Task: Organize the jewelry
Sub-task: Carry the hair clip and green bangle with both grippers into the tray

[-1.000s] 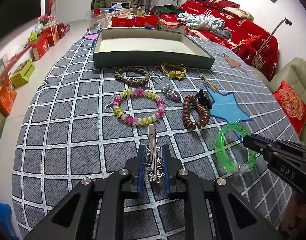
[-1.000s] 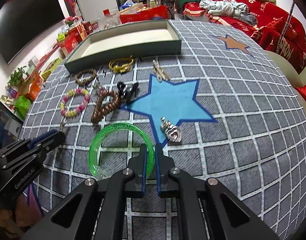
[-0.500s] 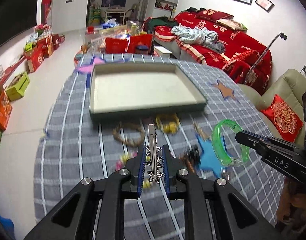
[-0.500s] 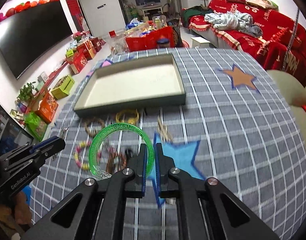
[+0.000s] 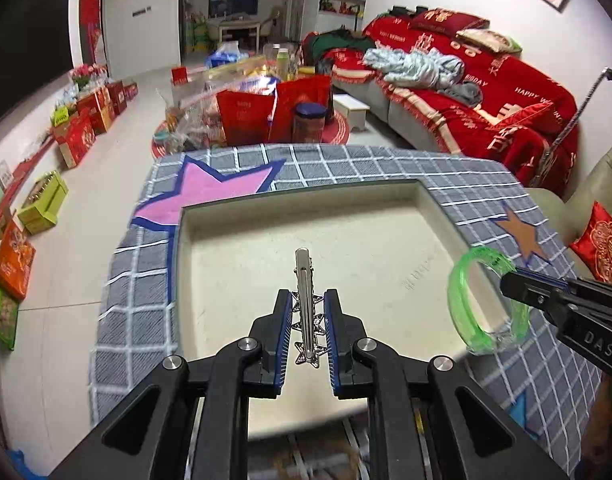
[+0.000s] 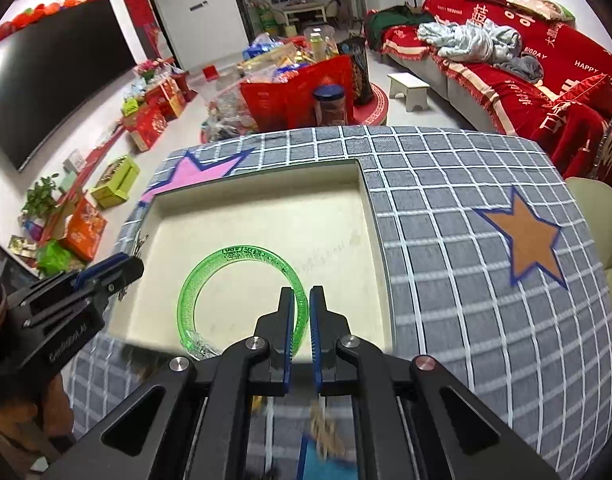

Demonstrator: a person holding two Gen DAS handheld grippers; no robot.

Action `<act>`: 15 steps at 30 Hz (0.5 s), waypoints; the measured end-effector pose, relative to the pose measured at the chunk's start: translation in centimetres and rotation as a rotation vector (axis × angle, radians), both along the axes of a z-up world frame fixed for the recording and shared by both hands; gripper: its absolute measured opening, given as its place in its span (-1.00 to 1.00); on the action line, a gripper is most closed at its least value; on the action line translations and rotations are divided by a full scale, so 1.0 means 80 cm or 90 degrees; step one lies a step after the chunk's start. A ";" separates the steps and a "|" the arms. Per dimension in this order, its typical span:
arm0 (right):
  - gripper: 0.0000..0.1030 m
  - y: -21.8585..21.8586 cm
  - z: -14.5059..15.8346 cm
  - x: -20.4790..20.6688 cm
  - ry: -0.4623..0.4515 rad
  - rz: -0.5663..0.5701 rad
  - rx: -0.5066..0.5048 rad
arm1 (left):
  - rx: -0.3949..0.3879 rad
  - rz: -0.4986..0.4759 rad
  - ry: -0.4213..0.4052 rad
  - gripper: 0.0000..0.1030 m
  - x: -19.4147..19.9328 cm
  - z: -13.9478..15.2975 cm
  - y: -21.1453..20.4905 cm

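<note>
Both grippers have been carried forward from the loose jewelry on the cloth, and both are now held over the tray (image 5: 177,280). A silver hair clip (image 5: 304,304) is squeezed between the jaws of the left gripper (image 5: 304,320). A green bangle (image 6: 241,300) is pinched by its rim in the nearly shut jaws of the right gripper (image 6: 301,320). Nothing is seen lying inside the tray yet, so no piece has been put away. These two pieces are still to be dropped in, and more jewelry is probably left on the checked cloth (image 6: 466,240) behind, though only blurry bits are seen there.
</note>
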State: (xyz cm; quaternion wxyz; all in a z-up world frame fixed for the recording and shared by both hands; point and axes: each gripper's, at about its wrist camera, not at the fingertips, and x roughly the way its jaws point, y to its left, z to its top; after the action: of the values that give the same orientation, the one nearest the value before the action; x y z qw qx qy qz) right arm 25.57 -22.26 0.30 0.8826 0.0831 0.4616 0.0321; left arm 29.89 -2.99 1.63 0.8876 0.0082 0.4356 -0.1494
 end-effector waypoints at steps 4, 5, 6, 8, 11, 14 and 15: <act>-0.84 0.004 -0.028 0.038 0.028 -0.008 -0.003 | 0.036 0.005 0.003 -0.36 0.031 -0.030 -0.008; -0.84 0.005 -0.034 0.045 0.034 -0.008 -0.008 | 0.039 0.006 0.008 -0.36 0.035 -0.036 -0.010; -0.84 0.006 -0.040 0.051 0.038 -0.009 -0.014 | 0.039 0.006 0.019 -0.36 0.043 -0.044 -0.010; -0.84 0.008 -0.052 0.062 0.047 -0.014 -0.025 | 0.039 0.011 0.036 -0.36 0.049 -0.057 -0.010; -0.84 0.006 -0.066 0.071 0.062 -0.020 -0.026 | 0.051 0.010 0.056 -0.36 0.058 -0.075 -0.014; -0.84 0.008 -0.074 0.072 0.070 -0.021 -0.032 | 0.059 0.007 0.054 -0.36 0.062 -0.080 -0.019; -0.84 0.008 -0.076 0.073 0.071 -0.021 -0.034 | 0.062 0.007 0.053 -0.36 0.062 -0.080 -0.020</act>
State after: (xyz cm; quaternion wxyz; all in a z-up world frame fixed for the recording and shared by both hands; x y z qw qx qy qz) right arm 31.38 -21.63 -5.74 0.8576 0.0686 0.5097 0.0005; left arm 34.88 -4.58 -4.80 0.8679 0.0425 0.4792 -0.1234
